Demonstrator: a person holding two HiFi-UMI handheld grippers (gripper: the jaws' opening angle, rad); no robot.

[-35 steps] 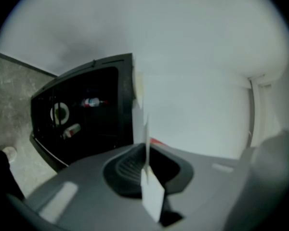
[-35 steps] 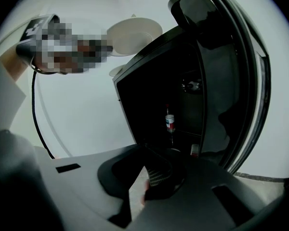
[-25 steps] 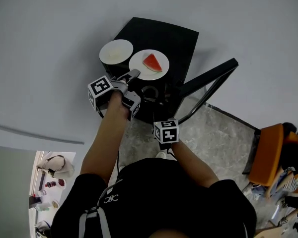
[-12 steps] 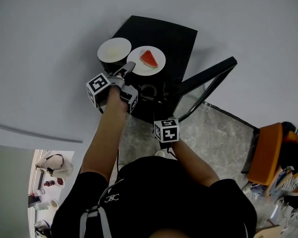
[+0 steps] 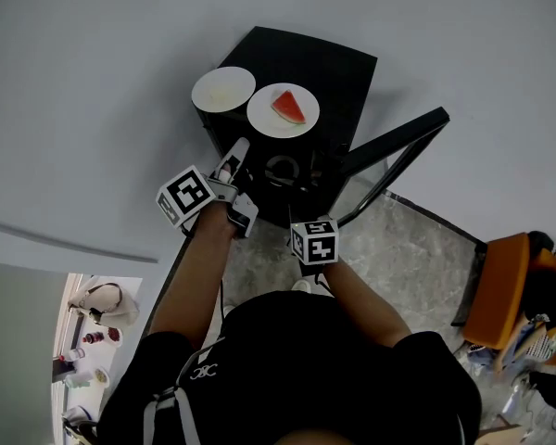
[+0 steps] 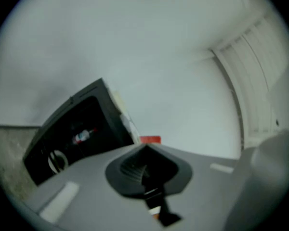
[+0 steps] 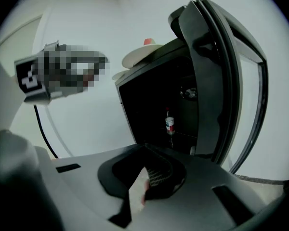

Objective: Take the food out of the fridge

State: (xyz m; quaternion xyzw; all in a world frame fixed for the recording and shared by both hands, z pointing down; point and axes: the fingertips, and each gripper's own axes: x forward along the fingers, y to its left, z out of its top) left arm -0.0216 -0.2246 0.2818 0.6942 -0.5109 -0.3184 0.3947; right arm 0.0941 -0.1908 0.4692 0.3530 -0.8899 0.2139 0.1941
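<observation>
Head view, watermelon plate [image 5: 267, 121] atop black fridge [image 5: 329, 63], left gripper [image 5: 234, 152] jaws just closed on nothing, right gripper [image 7: 145, 179] pressed together.

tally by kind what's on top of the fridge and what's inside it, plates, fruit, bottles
white plates: 2
watermelon slice: 1
bottle: 1
total: 4
</observation>
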